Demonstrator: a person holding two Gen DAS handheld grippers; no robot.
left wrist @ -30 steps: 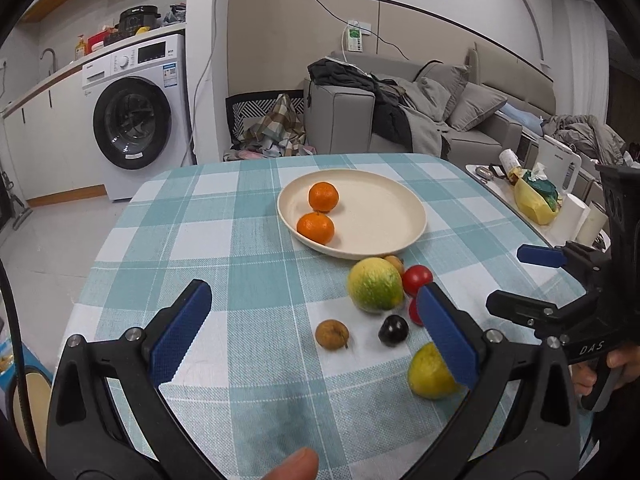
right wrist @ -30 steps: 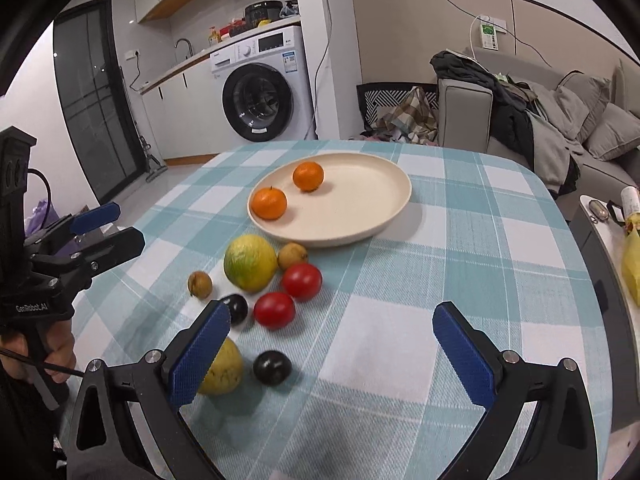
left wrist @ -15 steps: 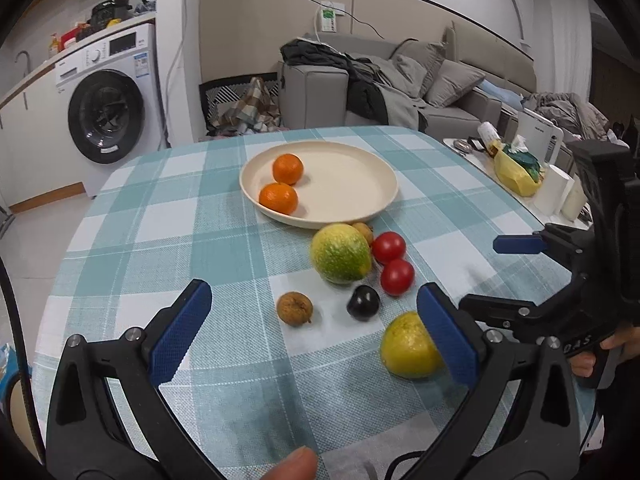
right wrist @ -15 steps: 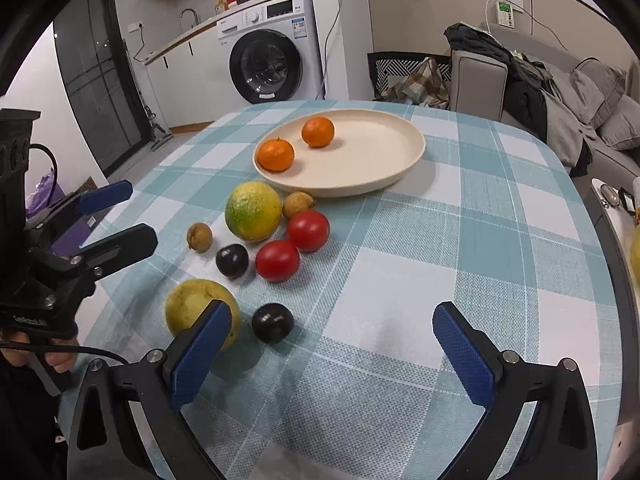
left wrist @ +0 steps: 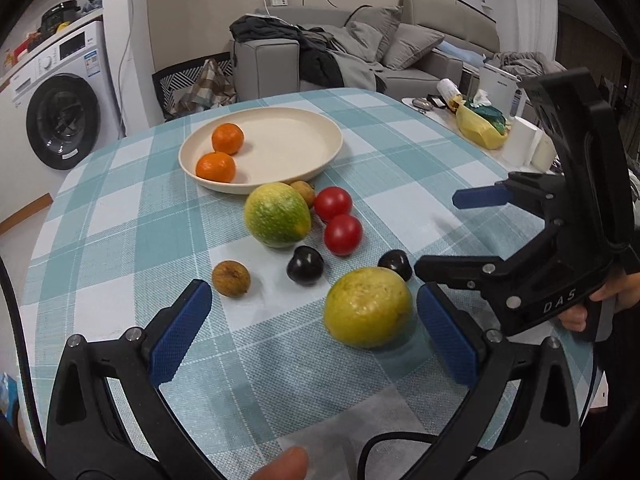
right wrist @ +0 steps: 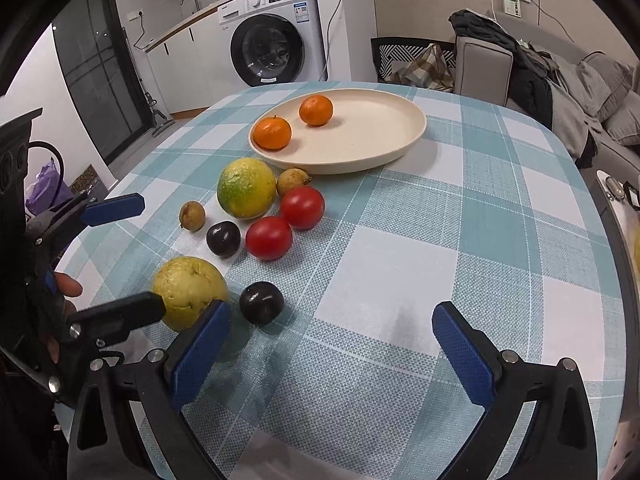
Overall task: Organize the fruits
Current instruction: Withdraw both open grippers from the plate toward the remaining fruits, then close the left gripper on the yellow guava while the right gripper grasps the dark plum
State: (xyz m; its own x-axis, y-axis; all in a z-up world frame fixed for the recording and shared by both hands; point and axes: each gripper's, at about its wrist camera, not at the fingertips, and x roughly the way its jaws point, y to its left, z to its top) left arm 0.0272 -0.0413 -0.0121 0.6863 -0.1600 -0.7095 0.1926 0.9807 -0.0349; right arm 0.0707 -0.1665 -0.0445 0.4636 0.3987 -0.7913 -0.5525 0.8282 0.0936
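Observation:
A cream plate (left wrist: 296,148) (right wrist: 376,136) holds two oranges (left wrist: 227,139) (right wrist: 272,133). In front of it on the checked cloth lie a green-yellow citrus (left wrist: 277,214) (right wrist: 246,188), two red tomatoes (left wrist: 342,234) (right wrist: 269,237), two dark plums (left wrist: 305,265) (right wrist: 261,303), two small brown fruits (left wrist: 231,278) (right wrist: 192,215) and a yellow guava (left wrist: 368,313) (right wrist: 188,292). My left gripper (left wrist: 312,338) is open, the guava just inside its right finger. My right gripper (right wrist: 332,352) is open and empty, low over the cloth, with one plum just ahead of its left finger.
The round table's edge curves close on the right (left wrist: 520,184). A side table with a yellow bag (left wrist: 480,128) stands beyond it. A washing machine (right wrist: 272,40) and a sofa (left wrist: 400,56) are in the background.
Both grippers have moved forward and down toward the loose fruit. The guava now lies between my left gripper's fingers, and the fruits look larger in both views.

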